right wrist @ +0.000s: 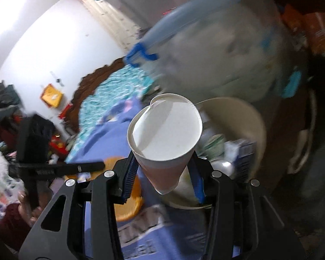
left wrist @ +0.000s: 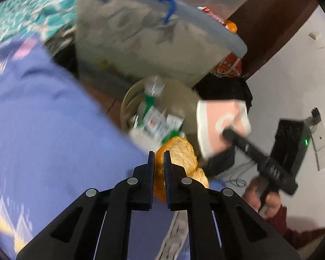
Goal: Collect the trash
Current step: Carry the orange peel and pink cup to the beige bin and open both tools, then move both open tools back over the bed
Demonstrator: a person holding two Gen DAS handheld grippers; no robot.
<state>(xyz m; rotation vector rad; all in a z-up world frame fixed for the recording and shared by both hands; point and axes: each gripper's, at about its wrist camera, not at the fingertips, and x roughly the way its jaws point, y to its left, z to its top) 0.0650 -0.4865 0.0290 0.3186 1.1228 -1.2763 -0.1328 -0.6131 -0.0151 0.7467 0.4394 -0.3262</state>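
Right tongs (right wrist: 162, 173) clamped on tilted paper cup (right wrist: 164, 134), mouth toward lens, held just left of trash bucket (right wrist: 244, 117) at frame centre-right. Left tongs (left wrist: 159, 162) together, empty, above orange peel (left wrist: 179, 160) on bed; bucket beyond.

The left gripper (left wrist: 157, 154) points steeply down, its 2 fingers nearly together on something orange. The right gripper (right wrist: 162, 166) tilts gently down, fingers partly apart, clamping a paper cup (right wrist: 164, 136).
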